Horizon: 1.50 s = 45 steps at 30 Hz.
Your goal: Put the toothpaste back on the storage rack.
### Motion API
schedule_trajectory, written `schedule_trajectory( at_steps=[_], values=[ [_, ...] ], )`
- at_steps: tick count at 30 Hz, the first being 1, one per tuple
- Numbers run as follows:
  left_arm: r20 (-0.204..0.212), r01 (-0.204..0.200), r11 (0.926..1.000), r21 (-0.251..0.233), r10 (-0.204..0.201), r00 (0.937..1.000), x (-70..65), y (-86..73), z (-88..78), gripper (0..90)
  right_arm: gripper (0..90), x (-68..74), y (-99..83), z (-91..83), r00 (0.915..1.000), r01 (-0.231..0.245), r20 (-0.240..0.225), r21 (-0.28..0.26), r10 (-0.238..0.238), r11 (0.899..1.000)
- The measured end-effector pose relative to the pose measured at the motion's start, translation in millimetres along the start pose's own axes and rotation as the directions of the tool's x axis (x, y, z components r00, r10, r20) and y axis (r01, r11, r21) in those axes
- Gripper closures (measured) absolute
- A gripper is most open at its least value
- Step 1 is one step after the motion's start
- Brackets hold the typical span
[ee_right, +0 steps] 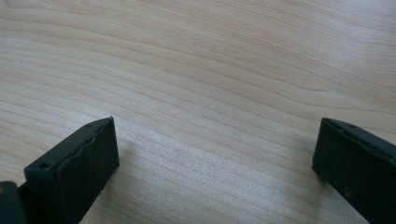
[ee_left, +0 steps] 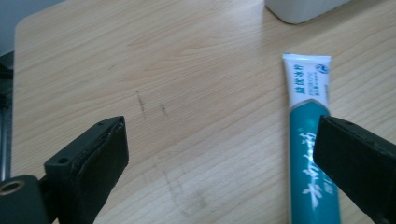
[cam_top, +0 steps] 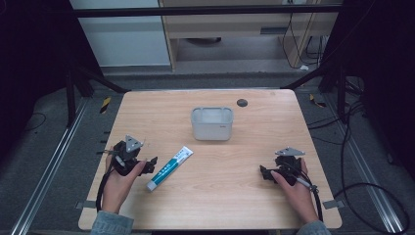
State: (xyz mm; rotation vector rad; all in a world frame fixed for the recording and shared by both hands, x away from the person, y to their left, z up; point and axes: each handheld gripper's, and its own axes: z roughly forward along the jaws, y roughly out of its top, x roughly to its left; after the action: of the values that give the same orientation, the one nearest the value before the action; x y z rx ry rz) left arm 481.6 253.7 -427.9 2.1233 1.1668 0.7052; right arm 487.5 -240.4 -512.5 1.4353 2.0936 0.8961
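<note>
A teal and white toothpaste tube (cam_top: 169, 168) lies flat on the wooden table (cam_top: 244, 147), slanting from front left to back right. My left gripper (cam_top: 147, 164) rests open just left of the tube's lower end. In the left gripper view the tube (ee_left: 308, 126) runs partly behind the right-hand jaw, and nothing is between the jaws. A translucent white plastic tub (cam_top: 212, 123) stands upright behind the tube at the table's middle. My right gripper (cam_top: 266, 172) sits open at the front right, over bare wood (ee_right: 210, 93).
A small dark round cap (cam_top: 242, 102) is set in the table near the back edge. Black frame bars, cables and metal rails surround the table on the floor. The tub's corner (ee_left: 303, 9) shows at the top of the left gripper view.
</note>
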Motion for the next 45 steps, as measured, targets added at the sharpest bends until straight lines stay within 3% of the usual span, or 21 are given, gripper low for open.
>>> schedule_trajectory(
  at_steps=[7, 16, 25, 27, 29, 33, 37, 38, 39, 40, 41, 42, 44, 45],
  values=[
    [0.009, -0.029, 0.9989, 0.038, 0.028, 0.9996, -6.5, 2.1, 0.6, 2.9, 0.6, -0.1, -0.1, 0.3, 1.0000, 0.002, 0.003, -0.001, -0.002, 1.000],
    [0.073, -0.039, 0.9971, 0.065, 0.035, 0.9967, -18.6, 5.3, 3.1, 3.1, 0.5, -0.2, -0.1, 0.3, 1.0000, 0.003, 0.003, -0.001, -0.003, 1.000],
    [0.138, -0.092, 0.9904, 0.103, 0.077, 0.9875, -40.2, 15.6, 7.5, 5.9, 0.5, -0.2, 0.0, 0.3, 1.0000, 0.004, 0.002, -0.001, -0.004, 1.000],
    [0.150, -0.119, 0.9851, 0.124, 0.100, 0.9836, -43.5, 19.2, 9.9, 6.2, 0.5, -0.2, 0.0, 0.0, 1.0000, 0.001, -0.001, 0.001, -0.001, 1.000],
    [0.149, -0.122, 0.9849, 0.123, 0.103, 0.9834, -44.5, 20.7, 11.2, 7.9, 0.4, -0.4, -0.1, 0.3, 1.0000, 0.005, 0.002, 0.000, -0.005, 1.000],
    [0.143, -0.142, 0.9765, 0.162, 0.120, 0.9825, -51.5, 29.2, 18.7, 7.9, 0.4, -0.5, -0.1, 0.3, 1.0000, 0.007, 0.000, 0.000, -0.007, 1.000],
    [0.164, -0.185, 0.9640, 0.191, 0.155, 0.9742, -62.3, 39.9, 26.2, 7.8, 0.4, -0.2, 0.1, 0.0, 1.0000, 0.000, -0.003, 0.002, 0.000, 1.000],
    [0.164, -0.185, 0.9640, 0.191, 0.155, 0.9742, -62.3, 39.9, 26.2, 8.0, 0.4, -0.2, 0.1, 0.0, 1.0000, 0.000, -0.003, 0.002, 0.000, 1.000],
    [0.164, -0.201, 0.9587, 0.202, 0.169, 0.9719, -64.2, 41.4, 28.0, 8.0, 0.4, -0.2, 0.1, -0.1, 1.0000, 0.000, -0.004, 0.002, 0.000, 1.000],
    [0.163, -0.220, 0.9489, 0.226, 0.186, 0.9689, -66.1, 43.7, 30.8, 8.3, 0.4, -0.3, 0.0, -0.1, 1.0000, 0.003, -0.002, 0.003, -0.003, 1.000],
    [0.163, -0.220, 0.9489, 0.226, 0.186, 0.9689, -66.1, 43.7, 30.8, 8.6, 0.4, -0.3, 0.0, -0.1, 1.0000, 0.003, -0.002, 0.003, -0.003, 1.000],
    [0.163, -0.226, 0.9440, 0.241, 0.190, 0.9681, -65.9, 44.5, 32.6, 8.6, 0.4, -0.5, -0.1, 0.1, 1.0000, 0.007, 0.000, 0.002, -0.007, 1.000],
    [0.177, -0.209, 0.9454, 0.250, 0.168, 0.9697, -65.1, 45.2, 35.7, 8.8, 0.4, -0.6, -0.1, 0.3, 1.0000, 0.009, 0.001, 0.000, -0.009, 1.000],
    [0.191, -0.211, 0.9415, 0.263, 0.163, 0.9679, -64.9, 45.4, 38.9, 10.0, 0.4, -0.2, 0.1, -0.1, 1.0000, 0.001, -0.003, 0.002, -0.001, 1.000]
  ],
)
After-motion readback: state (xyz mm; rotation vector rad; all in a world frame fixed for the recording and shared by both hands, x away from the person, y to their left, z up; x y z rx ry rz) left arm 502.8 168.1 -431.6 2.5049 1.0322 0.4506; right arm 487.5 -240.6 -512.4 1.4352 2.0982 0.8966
